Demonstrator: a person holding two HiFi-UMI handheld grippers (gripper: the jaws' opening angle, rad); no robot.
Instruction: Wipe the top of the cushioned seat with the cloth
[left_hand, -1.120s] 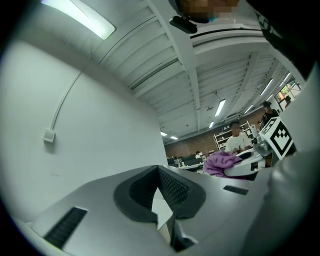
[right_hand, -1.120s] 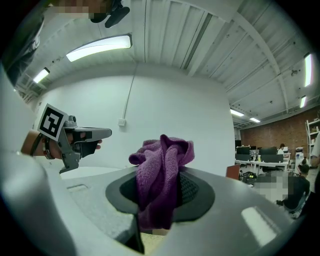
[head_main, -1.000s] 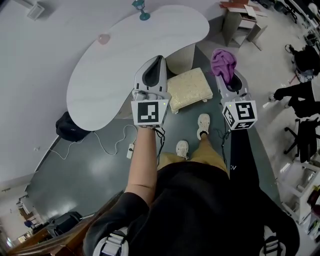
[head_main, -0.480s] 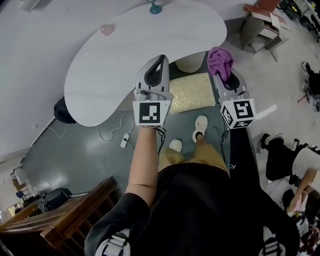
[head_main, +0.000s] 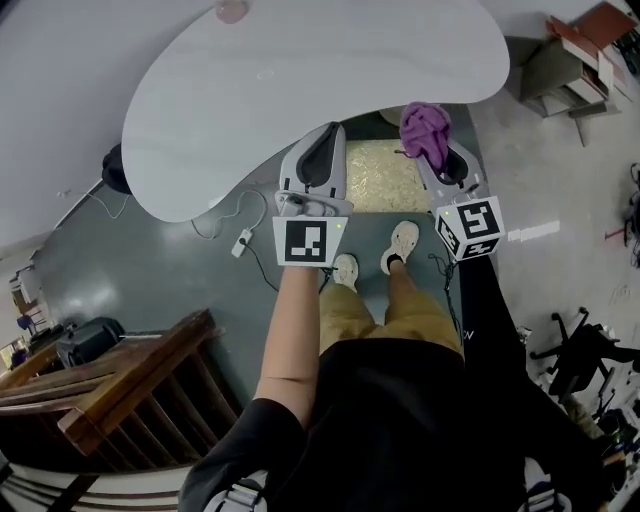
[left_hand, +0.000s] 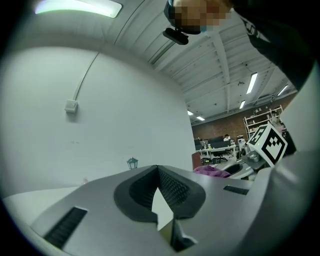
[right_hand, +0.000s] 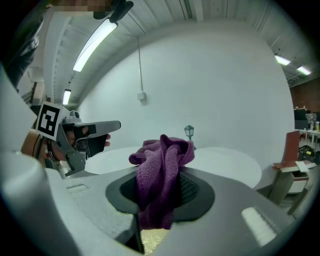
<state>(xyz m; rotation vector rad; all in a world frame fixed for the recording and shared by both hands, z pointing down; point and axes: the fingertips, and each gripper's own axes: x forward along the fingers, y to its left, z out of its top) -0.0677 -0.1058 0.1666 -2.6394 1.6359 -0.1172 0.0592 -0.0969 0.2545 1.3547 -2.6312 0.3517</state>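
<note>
Cloth (head_main: 425, 125): we held it clamped in the right hand-held gripper (head_main: 436, 152) above the seat (head_main: 380, 180), ready to wipe; left hand-held gripper (head_main: 325, 140) closed, empty.

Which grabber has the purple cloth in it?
The right gripper: the purple cloth is pinched between its jaws. The left gripper is shut on nothing.

Grey-green floor (head_main: 170, 290) bearing the cushioned seat (head_main: 385, 178) beside the white table (head_main: 300, 90), power strip (head_main: 241, 243) lying left, small pink thing (head_main: 231, 10) sitting at the table's far edge
</note>
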